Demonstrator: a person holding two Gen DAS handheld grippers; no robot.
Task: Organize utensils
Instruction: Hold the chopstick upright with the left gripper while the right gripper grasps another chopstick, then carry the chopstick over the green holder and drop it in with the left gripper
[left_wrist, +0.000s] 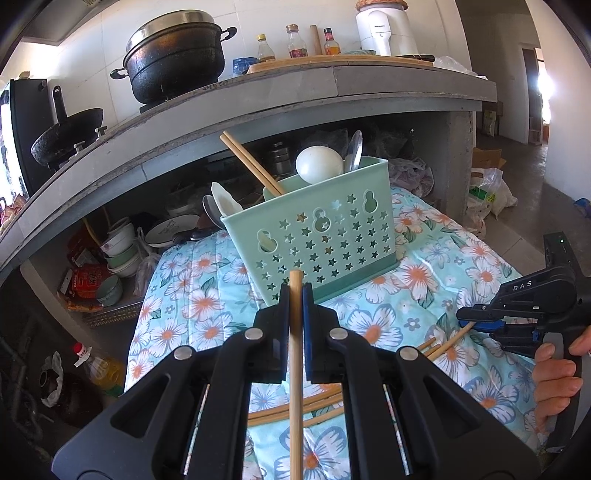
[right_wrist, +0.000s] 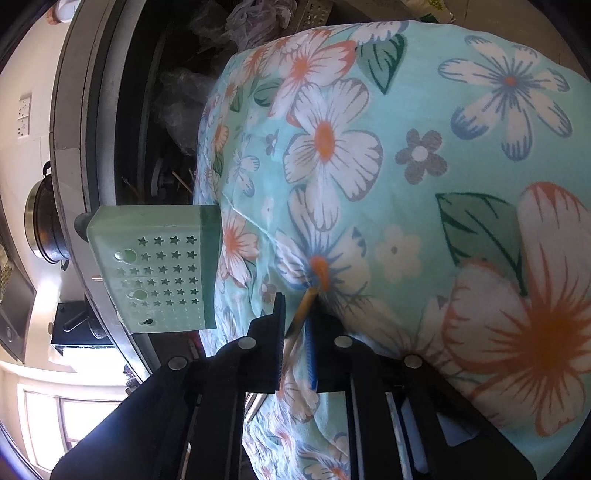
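**Chopsticks going up, more still waiting on the cloth**

Left wrist view: the left gripper (left_wrist: 295, 291) is clamping a single chopstick (left_wrist: 295, 369) upright between its closed jaws, just in front of the mint-green utensil holder (left_wrist: 314, 243). The holder is already carrying two chopsticks (left_wrist: 251, 164), a white ladle (left_wrist: 319, 164) and spoons (so the sorting looks partly done). Several loose chopsticks (left_wrist: 295, 408) are still lying on the floral cloth (left_wrist: 424, 266) near the camera. At right, a hand is working the right gripper (left_wrist: 480, 319) low over two more chopsticks (left_wrist: 448, 341). Behind, a grey counter (left_wrist: 258, 92) is holding a black pot (left_wrist: 175, 59) and bottles, with bowls stacked beneath.

Right wrist view: rolled sideways, the right gripper (right_wrist: 297, 321) is pinching the tip of a chopstick (right_wrist: 304, 308) against the cloth (right_wrist: 406, 166), jaws nearly shut on it. The holder (right_wrist: 159, 266) is standing well apart.
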